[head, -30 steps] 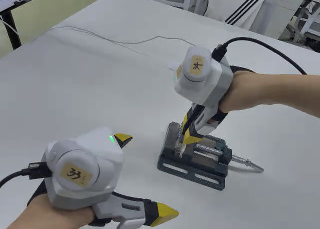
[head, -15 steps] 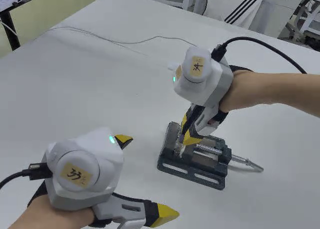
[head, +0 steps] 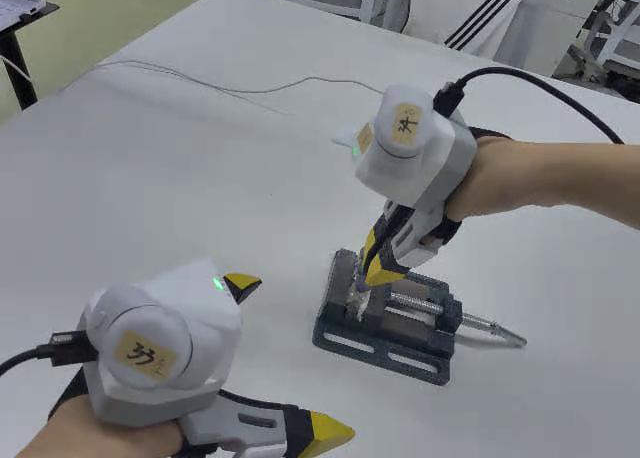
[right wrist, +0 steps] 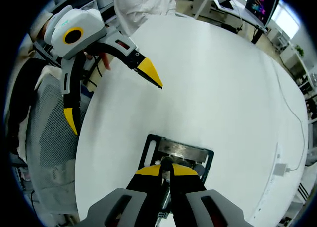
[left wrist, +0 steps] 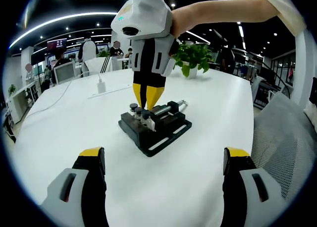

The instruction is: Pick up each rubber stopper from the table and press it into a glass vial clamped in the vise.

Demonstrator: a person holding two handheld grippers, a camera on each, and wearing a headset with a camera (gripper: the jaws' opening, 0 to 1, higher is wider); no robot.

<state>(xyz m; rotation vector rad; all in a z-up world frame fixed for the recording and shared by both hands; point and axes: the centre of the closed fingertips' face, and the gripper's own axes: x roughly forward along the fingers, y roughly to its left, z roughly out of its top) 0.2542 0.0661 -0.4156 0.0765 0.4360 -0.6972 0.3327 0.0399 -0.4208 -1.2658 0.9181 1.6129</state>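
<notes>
Pinching a stopper in my right gripper over the vials in the vise, I hold my left gripper spread wide at its eight o'clock.

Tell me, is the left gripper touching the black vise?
Apart. The head view shows bare white table between the left gripper and the vise. The left gripper view shows the same gap ahead of its open jaws.

The head view looks down on the bench from above. The left gripper view faces the vise from low, the right gripper view from close above.
</notes>
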